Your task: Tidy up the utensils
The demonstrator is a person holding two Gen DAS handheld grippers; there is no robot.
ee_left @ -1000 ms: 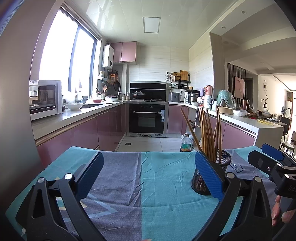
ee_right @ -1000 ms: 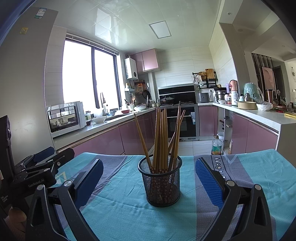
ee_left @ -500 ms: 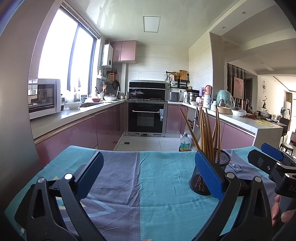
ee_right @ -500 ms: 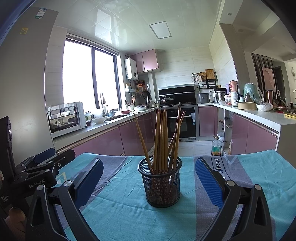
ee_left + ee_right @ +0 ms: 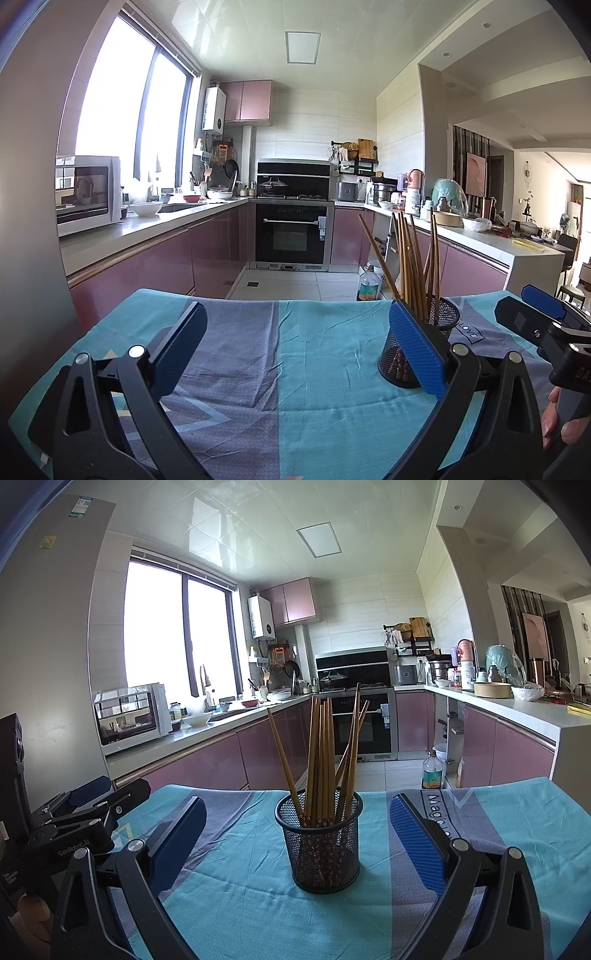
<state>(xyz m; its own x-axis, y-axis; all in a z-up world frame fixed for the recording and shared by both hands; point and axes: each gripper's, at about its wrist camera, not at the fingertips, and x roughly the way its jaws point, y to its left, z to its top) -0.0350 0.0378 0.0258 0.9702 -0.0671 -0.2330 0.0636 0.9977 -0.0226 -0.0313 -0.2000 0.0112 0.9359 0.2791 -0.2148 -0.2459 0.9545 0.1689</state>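
Black wire-mesh cylindrical holder (image 5: pixel 320 843) stands upright on the teal-and-grey striped tablecloth (image 5: pixel 240 897), packed with long brown wooden chopsticks (image 5: pixel 321 760) leaning at mixed angles; one chopstick slants far left; right gripper (image 5: pixel 297 843) hovers with its blue-padded jaws spread wide, holder centred in the gap, nothing held; view matches the frame a second ago, holder and chopsticks unmoved; left gripper (image 5: pixel 295 350) also spread wide and empty over bare cloth; same holder (image 5: pixel 421 343) sits just behind its right blue finger (image 5: pixel 415 352), partly hidden; left view has tilted up a little since a second ago, cloth edge and holder lower in frame; person's hand (image 5: pixel 565 424) grips the right tool at far right edge; pink-cabinet kitchen with black oven (image 5: pixel 291 232) behind.
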